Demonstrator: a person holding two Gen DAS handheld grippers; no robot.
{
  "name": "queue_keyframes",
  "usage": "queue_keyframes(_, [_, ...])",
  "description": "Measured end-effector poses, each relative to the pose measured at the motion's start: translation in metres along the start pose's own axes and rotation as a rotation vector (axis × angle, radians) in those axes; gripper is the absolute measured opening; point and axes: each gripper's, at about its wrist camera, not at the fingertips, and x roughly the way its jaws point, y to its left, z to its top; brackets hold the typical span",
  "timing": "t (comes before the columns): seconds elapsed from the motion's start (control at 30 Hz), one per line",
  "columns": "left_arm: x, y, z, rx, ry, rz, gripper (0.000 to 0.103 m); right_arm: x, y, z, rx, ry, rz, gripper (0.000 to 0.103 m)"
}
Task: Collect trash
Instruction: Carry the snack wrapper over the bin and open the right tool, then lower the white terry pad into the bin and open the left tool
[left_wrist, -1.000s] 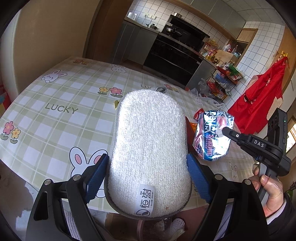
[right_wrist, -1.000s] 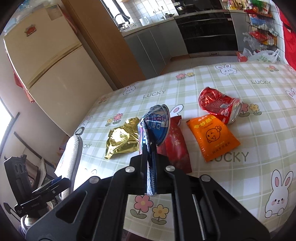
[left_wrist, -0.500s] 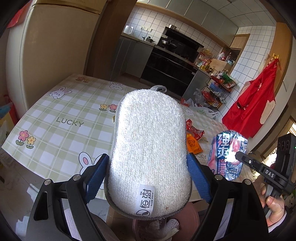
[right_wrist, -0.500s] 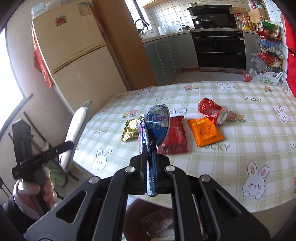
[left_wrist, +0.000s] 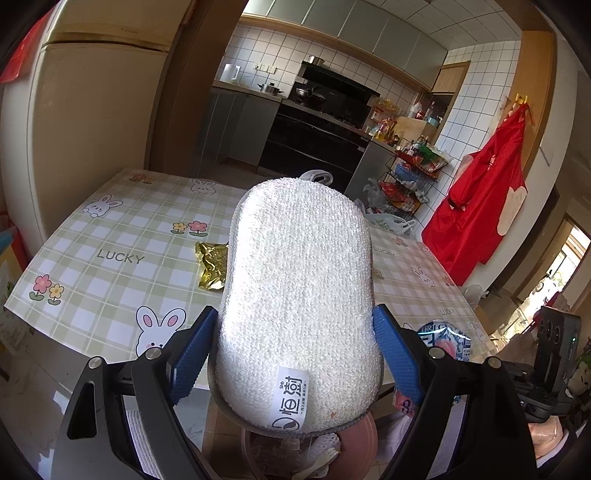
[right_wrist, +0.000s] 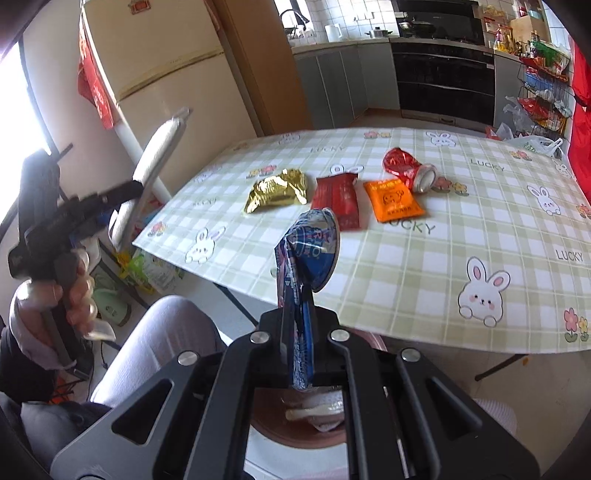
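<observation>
Left wrist view: the left tool (left_wrist: 295, 343) stands wide, its blue pads clamping a white oval terry sponge (left_wrist: 299, 295) above the checked surface (left_wrist: 110, 240).

Right wrist view: the right tool (right_wrist: 299, 332) is closed tight on a flattened blue foil wrapper (right_wrist: 308, 266), held over a brown round bin (right_wrist: 295, 432) below the surface's edge. A gold wrapper (right_wrist: 277, 190), red packet (right_wrist: 336, 201), orange packet (right_wrist: 393, 199) and crushed red can (right_wrist: 406, 168) lie on the surface.
</observation>
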Motion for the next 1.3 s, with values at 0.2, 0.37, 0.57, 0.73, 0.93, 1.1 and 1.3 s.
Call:
queue_keyframes(0.2, [-0.001,-0.002,0.000,0.000,0.001,-0.001,0.082,0.005,-0.001,-0.011,-0.002,0.047,0.003,0.008])
queue_keyframes(0.37, [0.003,0.002,0.000,-0.010,0.007,-0.001,0.082,0.007,0.000,-0.010,-0.001,0.062,0.011,0.008])
queue_keyframes(0.57, [0.005,0.010,-0.001,-0.023,0.013,-0.001,0.082,0.009,0.001,-0.008,0.011,0.078,0.026,0.013])
queue_keyframes(0.73, [0.005,0.013,-0.002,-0.030,0.014,0.001,0.082,0.006,0.002,-0.005,0.011,0.072,0.023,0.016])
queue_keyframes(0.93, [0.003,0.010,-0.003,-0.022,0.018,-0.022,0.082,-0.011,0.004,0.006,-0.003,0.001,-0.020,0.048])
queue_keyframes(1.1, [0.003,0.000,-0.007,-0.004,0.039,-0.064,0.082,-0.041,0.001,0.023,0.003,-0.151,-0.126,0.095])
queue_keyframes(1.3, [0.003,-0.026,-0.017,0.042,0.074,-0.129,0.082,-0.071,-0.013,0.034,0.051,-0.286,-0.234,0.097])
